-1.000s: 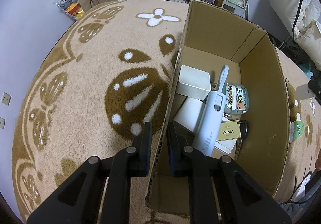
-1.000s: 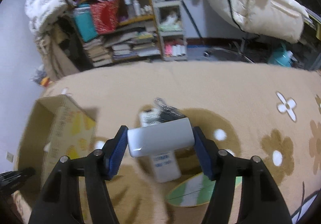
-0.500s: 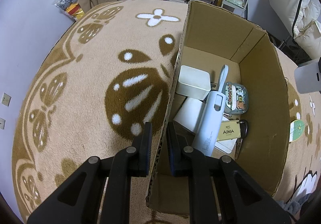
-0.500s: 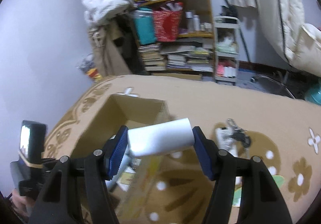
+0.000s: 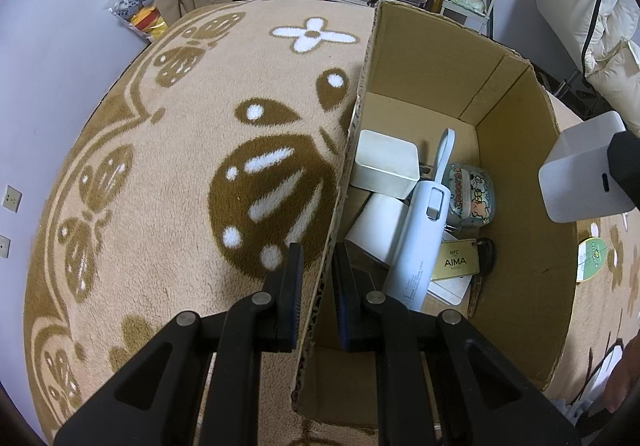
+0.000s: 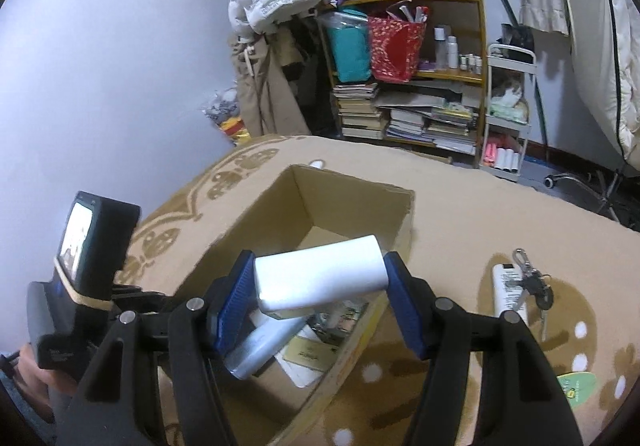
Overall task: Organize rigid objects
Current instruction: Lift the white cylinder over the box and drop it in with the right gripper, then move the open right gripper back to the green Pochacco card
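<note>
An open cardboard box (image 5: 520, 174) stands on the tan flower carpet. My left gripper (image 5: 318, 286) is shut on the box's left wall, one finger on each side of it. Inside lie a white square tub (image 5: 386, 162), a pale blue device with a strap (image 5: 420, 238), a cartoon tin (image 5: 470, 194) and a gold AIMA card (image 5: 456, 260). My right gripper (image 6: 320, 286) is shut on a white rounded block (image 6: 320, 276) held above the box opening (image 6: 348, 202). The same block (image 5: 584, 174) shows at the right edge of the left wrist view.
On the carpet right of the box lie a white remote (image 6: 506, 294), a bunch of keys (image 6: 534, 284) and a green oval disc (image 6: 576, 386). A cluttered bookshelf (image 6: 408, 86) and a white trolley (image 6: 506, 118) stand behind. The left gripper's camera unit (image 6: 92, 246) is at the left.
My right gripper has carried the white block from above the remote on the carpet leftward to over the box, rolling as it went. The left gripper has stayed on the box wall.
</note>
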Motion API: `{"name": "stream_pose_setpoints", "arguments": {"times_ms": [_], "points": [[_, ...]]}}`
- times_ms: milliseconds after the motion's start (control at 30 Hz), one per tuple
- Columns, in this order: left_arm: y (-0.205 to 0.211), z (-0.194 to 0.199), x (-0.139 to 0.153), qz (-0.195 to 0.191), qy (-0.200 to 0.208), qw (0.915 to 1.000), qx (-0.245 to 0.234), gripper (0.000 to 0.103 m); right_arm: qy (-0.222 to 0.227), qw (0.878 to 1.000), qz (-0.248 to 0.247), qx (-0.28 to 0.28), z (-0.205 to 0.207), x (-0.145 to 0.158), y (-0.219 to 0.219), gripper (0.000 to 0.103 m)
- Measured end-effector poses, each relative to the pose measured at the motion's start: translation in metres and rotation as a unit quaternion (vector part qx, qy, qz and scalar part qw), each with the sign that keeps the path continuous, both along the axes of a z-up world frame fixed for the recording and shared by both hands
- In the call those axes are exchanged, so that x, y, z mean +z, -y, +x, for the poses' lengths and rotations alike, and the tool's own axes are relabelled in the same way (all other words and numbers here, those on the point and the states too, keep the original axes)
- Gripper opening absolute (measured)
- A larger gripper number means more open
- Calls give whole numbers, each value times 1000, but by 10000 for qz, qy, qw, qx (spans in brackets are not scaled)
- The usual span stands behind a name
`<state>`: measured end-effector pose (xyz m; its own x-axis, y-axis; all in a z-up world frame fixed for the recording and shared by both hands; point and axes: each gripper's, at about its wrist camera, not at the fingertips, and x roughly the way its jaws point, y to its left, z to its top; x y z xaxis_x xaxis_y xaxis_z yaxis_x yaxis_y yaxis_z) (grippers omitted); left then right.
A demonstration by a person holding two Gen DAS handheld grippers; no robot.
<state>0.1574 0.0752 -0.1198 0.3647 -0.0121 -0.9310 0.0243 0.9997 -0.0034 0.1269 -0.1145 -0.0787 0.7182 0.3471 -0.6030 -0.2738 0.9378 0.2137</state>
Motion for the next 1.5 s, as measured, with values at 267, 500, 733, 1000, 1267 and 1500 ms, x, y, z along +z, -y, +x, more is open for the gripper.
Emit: {"name": "stream_pose_setpoints", "arguments": {"times_ms": [267, 500, 733, 1000, 1267, 1500], "points": [[0, 0, 0, -29, -9, 10000, 3, 14, 77, 9998, 15, 187, -2, -3, -11, 69], [-1, 0, 1, -56, -6, 10000, -9, 14, -195, 9997, 11, 140, 3, -15, -10, 69], [0, 0, 1, -52, -6, 10000, -7, 14, -344, 9976, -534, 277, 7, -12, -24, 69], [0, -2, 2, -26, 19, 10000, -25, 14, -118, 9981, -599, -109, 5, 15, -4, 82], [0, -2, 5, -20, 40, 10000, -25, 14, -411, 9942, -690, -713, 11, 17, 43, 92], [1, -2, 5, -36, 31, 10000, -14, 14, -853, 9808, -887, -1511, 13, 0, 95, 92]]}}
